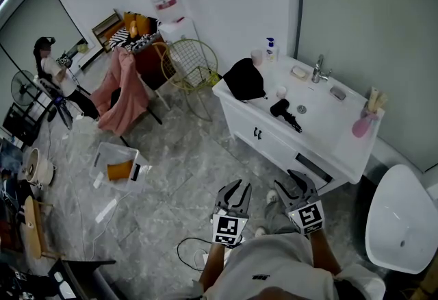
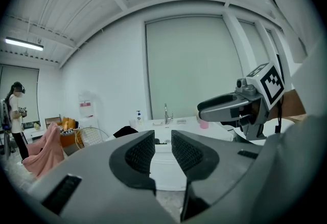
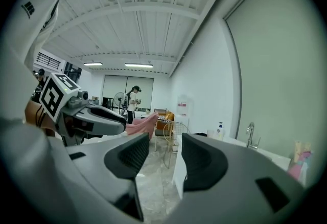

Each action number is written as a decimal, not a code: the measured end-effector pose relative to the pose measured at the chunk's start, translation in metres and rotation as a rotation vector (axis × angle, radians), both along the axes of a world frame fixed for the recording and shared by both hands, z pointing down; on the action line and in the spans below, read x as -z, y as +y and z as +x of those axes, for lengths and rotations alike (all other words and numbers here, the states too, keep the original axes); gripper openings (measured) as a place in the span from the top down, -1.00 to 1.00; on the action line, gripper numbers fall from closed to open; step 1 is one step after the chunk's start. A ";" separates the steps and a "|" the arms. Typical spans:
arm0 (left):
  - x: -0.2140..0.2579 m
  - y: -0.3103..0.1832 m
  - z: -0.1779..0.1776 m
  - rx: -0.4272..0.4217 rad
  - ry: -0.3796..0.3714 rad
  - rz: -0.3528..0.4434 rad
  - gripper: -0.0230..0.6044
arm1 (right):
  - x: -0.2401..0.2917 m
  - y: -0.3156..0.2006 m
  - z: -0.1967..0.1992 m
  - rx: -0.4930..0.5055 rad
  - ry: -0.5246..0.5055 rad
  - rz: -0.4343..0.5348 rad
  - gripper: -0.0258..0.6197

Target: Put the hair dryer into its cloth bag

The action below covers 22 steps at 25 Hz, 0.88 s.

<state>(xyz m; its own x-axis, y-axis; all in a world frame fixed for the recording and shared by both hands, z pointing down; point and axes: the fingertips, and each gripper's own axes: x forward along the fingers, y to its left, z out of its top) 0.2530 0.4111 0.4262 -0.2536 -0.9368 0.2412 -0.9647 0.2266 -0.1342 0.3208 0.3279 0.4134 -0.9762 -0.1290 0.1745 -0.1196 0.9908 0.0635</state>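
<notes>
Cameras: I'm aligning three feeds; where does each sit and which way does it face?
Head view: on the person's head, looking steeply down at vanity, dryer and bag; left claw, right claw, shirt show.
Left gripper view: on the left claw, facing the vanity; its open jaws and the right claw show.
Right gripper view: on the right claw, facing along the vanity into the room; its open jaws and the left claw show.
Shared: all three show the faucet.

White vanity (image 1: pixel 333 129) — hair dryer (image 1: pixel 283 113), black cloth bag (image 1: pixel 244 79)

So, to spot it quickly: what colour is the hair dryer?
The dryer is black, clearest in the head view.
</notes>
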 end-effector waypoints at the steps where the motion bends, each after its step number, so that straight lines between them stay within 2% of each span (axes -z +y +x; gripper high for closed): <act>1: -0.001 -0.003 -0.004 0.002 -0.001 -0.002 0.61 | -0.001 -0.002 -0.004 0.002 0.003 0.001 0.25; 13: -0.001 -0.052 -0.059 0.026 -0.009 -0.019 0.61 | -0.005 -0.058 -0.061 -0.006 0.029 0.058 0.45; 16: 0.001 -0.068 -0.074 0.037 -0.014 -0.026 0.61 | -0.003 -0.073 -0.077 0.025 0.020 0.047 0.43; 17: 0.003 -0.074 -0.079 0.040 -0.016 -0.028 0.61 | -0.002 -0.077 -0.083 0.035 0.018 0.047 0.36; 22: 0.007 -0.101 -0.099 0.051 -0.023 -0.035 0.61 | 0.000 -0.102 -0.106 0.053 0.019 0.101 0.23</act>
